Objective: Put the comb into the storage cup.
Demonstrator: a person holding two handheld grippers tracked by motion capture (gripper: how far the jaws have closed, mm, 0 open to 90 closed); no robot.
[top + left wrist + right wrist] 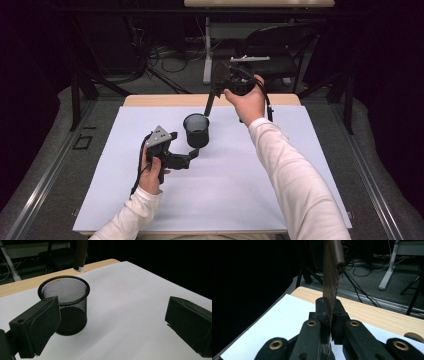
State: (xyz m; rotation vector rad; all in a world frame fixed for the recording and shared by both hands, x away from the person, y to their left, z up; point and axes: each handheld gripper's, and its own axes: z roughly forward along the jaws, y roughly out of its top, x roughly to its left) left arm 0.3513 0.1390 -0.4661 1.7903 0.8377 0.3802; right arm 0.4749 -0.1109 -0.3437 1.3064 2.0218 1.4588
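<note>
So far the right hand-held gripper (pixel 220 82) is clamped on a comb (pixel 332 277), its tip hanging just above the mesh cup (pixel 196 130); dropping it in remains. Beside the cup, the left hand-held gripper (pixel 187 156) gapes empty.

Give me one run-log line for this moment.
right gripper: shut on dark brown comb | comb: above black mesh cup | left gripper: open beside cup

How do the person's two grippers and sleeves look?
Both grippers, left gripper and right gripper, are black with two broad jaws. A grey three-cornered plate with small holes tops the left one. Black cables trail from both. The sleeves are white.
</note>
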